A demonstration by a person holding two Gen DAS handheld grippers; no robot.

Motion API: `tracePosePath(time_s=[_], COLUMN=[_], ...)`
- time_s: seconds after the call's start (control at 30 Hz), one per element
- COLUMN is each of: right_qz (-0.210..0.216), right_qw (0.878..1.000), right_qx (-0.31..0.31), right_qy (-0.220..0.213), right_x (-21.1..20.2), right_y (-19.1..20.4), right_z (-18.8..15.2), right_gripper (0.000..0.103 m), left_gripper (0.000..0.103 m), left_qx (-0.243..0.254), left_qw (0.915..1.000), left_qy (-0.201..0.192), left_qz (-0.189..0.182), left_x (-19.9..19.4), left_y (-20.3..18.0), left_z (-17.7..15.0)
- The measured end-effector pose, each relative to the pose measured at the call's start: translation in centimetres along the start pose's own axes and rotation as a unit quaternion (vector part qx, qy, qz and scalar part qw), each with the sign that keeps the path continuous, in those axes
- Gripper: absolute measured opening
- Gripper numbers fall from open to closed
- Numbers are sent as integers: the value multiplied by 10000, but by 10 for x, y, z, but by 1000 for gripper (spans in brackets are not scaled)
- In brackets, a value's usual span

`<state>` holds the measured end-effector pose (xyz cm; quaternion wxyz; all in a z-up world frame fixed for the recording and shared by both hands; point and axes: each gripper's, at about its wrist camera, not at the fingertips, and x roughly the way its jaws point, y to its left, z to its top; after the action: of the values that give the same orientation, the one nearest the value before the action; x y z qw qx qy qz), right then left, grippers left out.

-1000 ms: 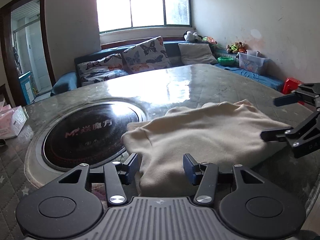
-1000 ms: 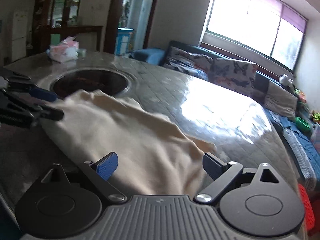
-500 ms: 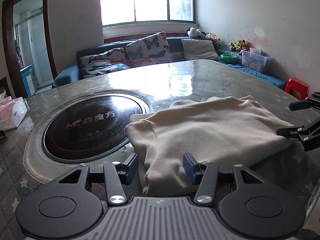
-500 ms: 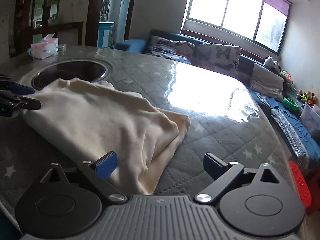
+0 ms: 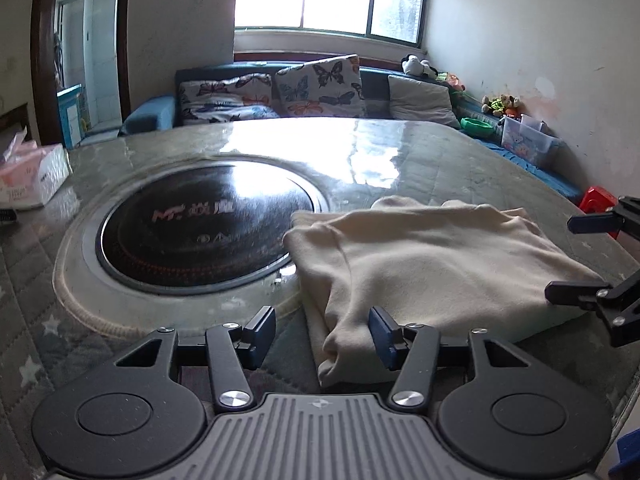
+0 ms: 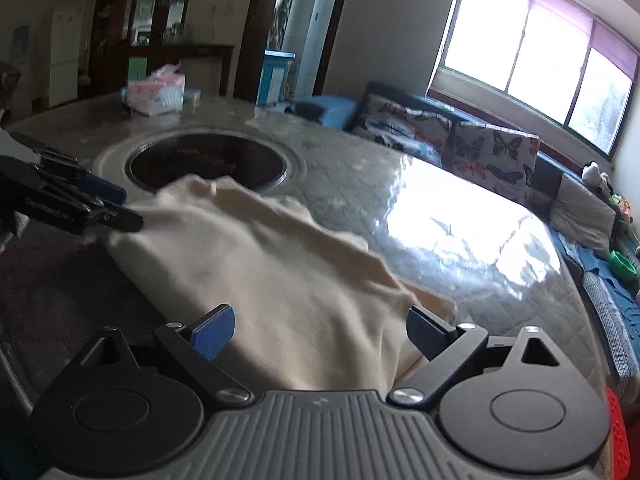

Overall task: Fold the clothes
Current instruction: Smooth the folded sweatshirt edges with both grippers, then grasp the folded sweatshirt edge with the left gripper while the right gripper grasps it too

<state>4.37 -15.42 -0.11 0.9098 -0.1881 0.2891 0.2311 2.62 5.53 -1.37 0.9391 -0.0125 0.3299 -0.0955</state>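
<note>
While the cream garment (image 5: 432, 268) lies folded in a thick pad on the quilted, glass-topped table (image 5: 400, 152), both grippers sit at its edges with fingers spread.

Left gripper (image 5: 322, 336): released, jaws apart. Near corner of the garment lies between the fingers, closer to the right-hand pad; cloth not pinched. Ahead and to its left, the round black induction cooktop (image 5: 200, 224) is sunk in the table, and the garment's far left corner overlaps its pale rim. Farther left, a tissue pack (image 5: 32, 176) on the table edge. Off to this gripper's right, the right gripper (image 5: 596, 260) shows side-on, two black fingers one above the other, the lower tip at the garment's right edge; contact uncertain.

Right gripper (image 6: 320, 332): also released, jaws wide. Garment (image 6: 256, 272) fills the gap between the fingers and runs forward and left. At its far left end the left gripper (image 6: 100, 208) reaches in, tips at the cloth's edge. Ahead lies the cooktop (image 6: 208, 164); beyond it, tissue pack (image 6: 156, 92). To the right, bare glossy table (image 6: 460, 220), then a sofa with butterfly cushions (image 6: 480, 148).
</note>
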Motion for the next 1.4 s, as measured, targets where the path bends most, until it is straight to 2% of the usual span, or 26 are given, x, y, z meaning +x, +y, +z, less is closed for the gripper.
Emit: tracePosePath(time_s=[0.1, 0.37, 0.57, 0.73, 0.83, 1.03, 1.23, 1.3, 1.33, 1.4], right_qz=[3, 184, 513, 808, 973, 1363, 1706, 1730, 1724, 1711], right_qw=[9999, 9988, 9958, 9912, 9876, 9771, 9644, 9620, 9617, 9626], right_qx=[-54, -433, -733, -1032, -1211, -1616, -2019, -2114, -2131, -2100], right_qy=[90, -113, -191, -199, -207, -225, -99, -11, 40, 89], right_x=[3, -5, 0, 8, 12, 20, 37, 44, 47, 52], right_y=[1, 15, 35, 55, 68, 97, 130, 139, 142, 144], right_z=[-1, 19, 35, 47, 52, 62, 65, 64, 64, 63], right_gripper=[95, 94, 93, 90, 88, 85, 70, 63, 54, 50], left_gripper=[56, 55, 54, 54, 55, 54, 59, 59, 60, 61], left_qx=[-80, -457, -671, -575, -603, -1120, -1646, -1885, -1978, -2153], left_qw=[9999, 9986, 9972, 9977, 9978, 9936, 9863, 9819, 9800, 9758], left_qy=[-6, 33, 22, 77, -42, -33, -18, 48, 81, 143], left_qz=[-72, -267, -341, -337, -271, -151, -31, -149, -218, -351], left_x=[-2, -4, -7, -6, -12, -14, -16, -14, -13, -11], left_y=[2, 15, 22, 21, 27, 50, 73, 75, 75, 74], left_z=[2, 1, -3, -1, 7, 18, 30, 30, 30, 29])
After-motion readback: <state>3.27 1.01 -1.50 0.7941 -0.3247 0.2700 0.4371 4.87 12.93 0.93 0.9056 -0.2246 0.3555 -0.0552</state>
